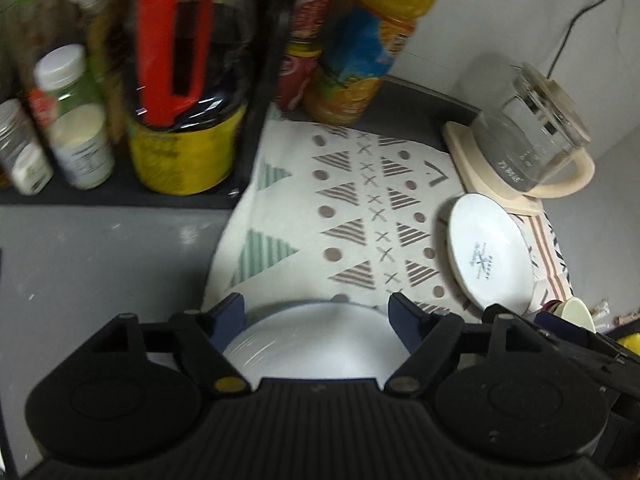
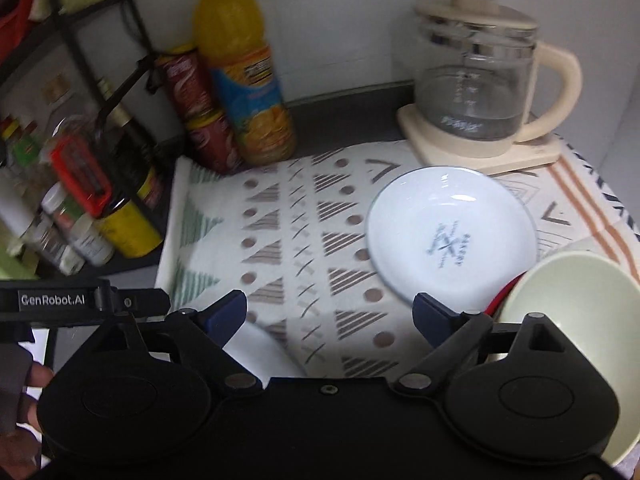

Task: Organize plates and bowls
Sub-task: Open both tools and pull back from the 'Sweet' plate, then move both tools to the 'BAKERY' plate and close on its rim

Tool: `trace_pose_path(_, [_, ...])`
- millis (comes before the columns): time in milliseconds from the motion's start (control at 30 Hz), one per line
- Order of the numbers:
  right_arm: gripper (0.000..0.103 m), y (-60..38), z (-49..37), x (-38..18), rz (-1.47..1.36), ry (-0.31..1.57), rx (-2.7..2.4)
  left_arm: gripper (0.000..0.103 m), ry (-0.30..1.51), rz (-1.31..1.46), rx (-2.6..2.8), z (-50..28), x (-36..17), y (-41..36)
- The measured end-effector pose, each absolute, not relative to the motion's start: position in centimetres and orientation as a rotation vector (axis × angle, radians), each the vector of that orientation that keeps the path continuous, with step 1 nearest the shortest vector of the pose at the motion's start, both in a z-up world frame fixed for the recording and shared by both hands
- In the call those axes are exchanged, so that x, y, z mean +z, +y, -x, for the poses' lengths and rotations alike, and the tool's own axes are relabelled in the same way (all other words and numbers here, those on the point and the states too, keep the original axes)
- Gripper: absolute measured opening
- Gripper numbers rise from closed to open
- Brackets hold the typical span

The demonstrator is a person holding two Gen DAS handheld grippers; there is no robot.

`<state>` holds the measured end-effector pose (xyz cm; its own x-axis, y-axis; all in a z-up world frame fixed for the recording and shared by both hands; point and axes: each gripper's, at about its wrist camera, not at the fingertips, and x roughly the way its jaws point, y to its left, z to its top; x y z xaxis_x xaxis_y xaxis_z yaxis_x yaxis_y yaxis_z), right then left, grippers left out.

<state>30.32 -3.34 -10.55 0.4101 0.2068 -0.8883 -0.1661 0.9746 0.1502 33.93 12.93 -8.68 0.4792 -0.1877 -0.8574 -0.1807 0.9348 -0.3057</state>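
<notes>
Both grippers sit with their jaws spread wide and nothing held between them. Seen through the left wrist camera, the left gripper (image 1: 316, 308) hovers over a white plate (image 1: 316, 344) that lies flat under its fingers, its rim showing in the gap between the two blue fingertips (image 1: 230, 308); whether a pad touches the rim cannot be told. From the right wrist camera, the right gripper (image 2: 330, 312) points across the patterned cloth (image 2: 280, 240), with a second white plate with a blue mark (image 2: 452, 236) at about one o'clock from its fingers, lying on the cloth just in front of the glass kettle (image 2: 476, 80). A pale green bowl (image 2: 572, 320) sits at three o'clock, close beside the right-hand finger, and the marked plate's near rim runs just by it.

The relation that matters, as I judge it: the marked plate lies ahead and slightly right of the right gripper, which is nearer to it than the left one is. The left gripper has the plain plate straight at twelve o'clock, centred. Each plate being round, no long axis sets the approach; a rim pinch from the near edge looks the likely need.

An orange juice bottle (image 2: 240, 68) and a red snack can (image 2: 196, 108) stand at eleven o'clock, well apart from both plates.
</notes>
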Motion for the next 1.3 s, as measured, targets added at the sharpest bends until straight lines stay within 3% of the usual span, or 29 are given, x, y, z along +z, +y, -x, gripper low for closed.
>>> trace_pose_path(300, [0.098, -6.6, -32.0, -9.5, -0.073, 1.097, 0.128, 0.078, 1.106, 0.359, -0.051, -36.7, -8.8, 10.4])
trace_pose_path(900, [0.098, -15.1, -38.0, -11.7, -0.131, 1.212, 0.064, 0.078, 1.106, 0.452, 0.039, -39.4, -9.9, 4.7])
trace_pose_path(1233, [0.096, -18.0, -41.2, -13.8, -0.109, 1.273, 0.122, 0.075, 1.106, 0.535, 0.084, -40.4, -12.5, 1.6])
trace_pose_path(1300, [0.09, -18.5, -42.0, -14.5, -0.103, 1.303, 0.139, 0.073, 1.112, 0.571, 0.085, -40.7, -13.1, 1.0])
